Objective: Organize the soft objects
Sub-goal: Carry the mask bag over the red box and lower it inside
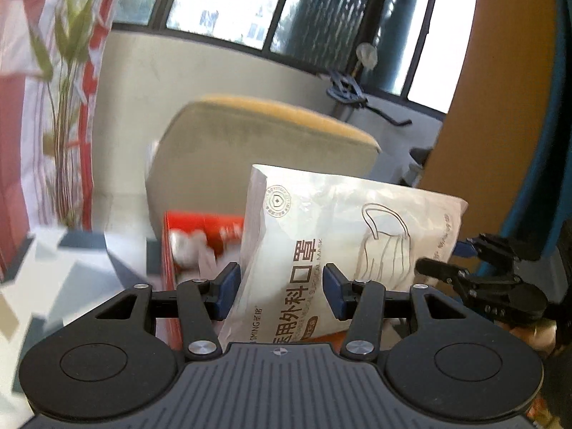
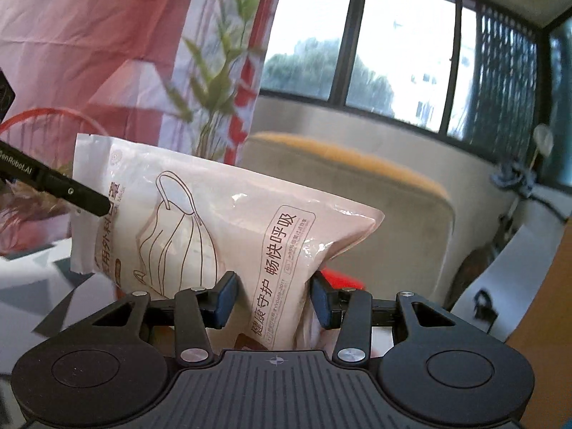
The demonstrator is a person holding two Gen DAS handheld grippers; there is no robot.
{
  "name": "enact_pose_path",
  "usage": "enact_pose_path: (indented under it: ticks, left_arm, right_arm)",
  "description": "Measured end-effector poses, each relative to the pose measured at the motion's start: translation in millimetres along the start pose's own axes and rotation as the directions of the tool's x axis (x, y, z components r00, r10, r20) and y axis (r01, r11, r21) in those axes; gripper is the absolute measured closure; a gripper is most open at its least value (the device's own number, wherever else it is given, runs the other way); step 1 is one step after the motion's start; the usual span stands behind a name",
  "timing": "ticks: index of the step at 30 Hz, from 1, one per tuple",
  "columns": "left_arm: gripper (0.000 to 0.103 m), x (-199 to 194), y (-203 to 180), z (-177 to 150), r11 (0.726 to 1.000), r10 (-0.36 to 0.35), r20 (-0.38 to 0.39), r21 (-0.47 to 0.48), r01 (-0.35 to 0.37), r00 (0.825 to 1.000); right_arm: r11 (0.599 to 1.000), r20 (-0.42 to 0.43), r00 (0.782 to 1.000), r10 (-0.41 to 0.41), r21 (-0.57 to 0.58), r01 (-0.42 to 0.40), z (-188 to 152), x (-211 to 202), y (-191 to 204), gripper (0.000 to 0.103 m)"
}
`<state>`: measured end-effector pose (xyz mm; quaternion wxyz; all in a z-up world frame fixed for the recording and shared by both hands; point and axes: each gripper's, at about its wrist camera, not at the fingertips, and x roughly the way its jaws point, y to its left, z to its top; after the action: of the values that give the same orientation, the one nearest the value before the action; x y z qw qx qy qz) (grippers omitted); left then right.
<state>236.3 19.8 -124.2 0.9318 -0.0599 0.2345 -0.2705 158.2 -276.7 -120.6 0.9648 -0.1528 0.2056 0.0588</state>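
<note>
A white soft pack of surgical masks (image 1: pixel 343 236) with a mask drawing is held up in the air between both grippers. My left gripper (image 1: pixel 281 291) is shut on the pack's left end. My right gripper (image 2: pixel 273 298) is shut on its right end; the pack (image 2: pixel 221 228) fills the middle of the right wrist view. The right gripper's fingers (image 1: pixel 443 271) show at the right edge of the left wrist view. One left finger (image 2: pixel 71 193) shows at the pack's far end in the right wrist view.
A red box (image 1: pixel 200 236) lies below and behind the pack. A beige chair back (image 1: pixel 264 136) stands behind it. A plant (image 2: pixel 218 78) and a red-white curtain (image 2: pixel 89 35) are to the left. A patterned grey-white tabletop (image 1: pixel 53 268) lies below. Windows are behind.
</note>
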Motion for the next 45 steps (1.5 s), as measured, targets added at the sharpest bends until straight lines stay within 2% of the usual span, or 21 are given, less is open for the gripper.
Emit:
enact_pose_path:
  ticks: [6,10,12,16,21,24,28,33,36,39,41,43,45]
  left_arm:
    - [0.057,39.3,1.1,36.6,0.993,0.103,0.089,0.051,-0.107,0.991]
    - [0.063,73.3,5.9,54.1,0.986,0.145,0.078,0.072,-0.151,0.986]
    - [0.064,92.5,11.5,58.9,0.984,0.160,0.052,0.075,-0.164,0.986]
    - [0.068,128.1,27.5,53.4,0.982,0.184,-0.029,0.054,-0.182,0.983]
    - [0.073,159.7,35.4,32.6,0.975,0.215,-0.147,0.095,-0.203,0.965]
    - [0.073,168.4,38.9,27.3,0.969,0.235,-0.200,0.123,-0.214,0.951]
    - [0.074,176.4,46.9,27.3,0.972,0.231,-0.254,0.109,-0.210,0.939]
    - [0.073,181.9,53.5,31.4,0.974,0.226,-0.275,0.092,-0.208,0.935]
    - [0.073,184.6,52.9,29.2,0.974,0.226,-0.287,0.090,-0.209,0.931]
    - [0.064,187.7,46.3,26.7,0.970,0.242,-0.303,0.109,-0.219,0.922]
    - [0.056,186.0,44.3,27.5,0.972,0.232,-0.299,0.110,-0.208,0.926]
    - [0.052,182.5,45.1,30.0,0.972,0.231,-0.288,0.103,-0.210,0.929]
    - [0.043,172.8,44.1,32.5,0.975,0.222,-0.275,0.076,-0.209,0.935]
  right_arm:
    - [0.997,0.067,0.996,-0.051,-0.050,0.055,13.7,41.9,-19.8,0.065]
    - [0.995,0.077,0.994,-0.081,-0.053,0.086,17.6,81.7,-30.9,0.065]
    - [0.997,0.048,0.996,-0.080,-0.009,0.081,19.6,106.9,-40.4,0.066]
    - [0.997,-0.018,0.997,-0.081,-0.003,0.081,13.2,151.1,-47.9,0.066]
    - [0.997,-0.129,0.989,-0.072,0.000,0.073,-4.4,192.0,-52.7,0.069]
    - [0.999,-0.184,0.983,-0.028,0.013,0.030,-9.5,206.8,-52.0,0.070]
    - [0.998,-0.272,0.962,0.025,0.054,-0.010,-12.7,221.0,-50.0,0.072]
    - [0.982,-0.374,0.924,0.077,0.190,-0.006,-16.2,244.4,-59.6,0.073]
    - [0.976,-0.419,0.903,0.092,0.219,0.002,-20.3,251.9,-61.7,0.073]
    - [0.975,-0.449,0.889,0.093,0.223,0.010,-21.3,258.8,-58.3,0.073]
    - [0.977,-0.447,0.891,0.085,0.215,0.015,-19.2,260.5,-54.4,0.072]
    - [0.979,-0.441,0.895,0.064,0.203,0.031,-18.9,258.4,-52.9,0.066]
    - [0.983,-0.434,0.901,0.024,0.173,0.057,-18.9,253.0,-49.8,0.059]
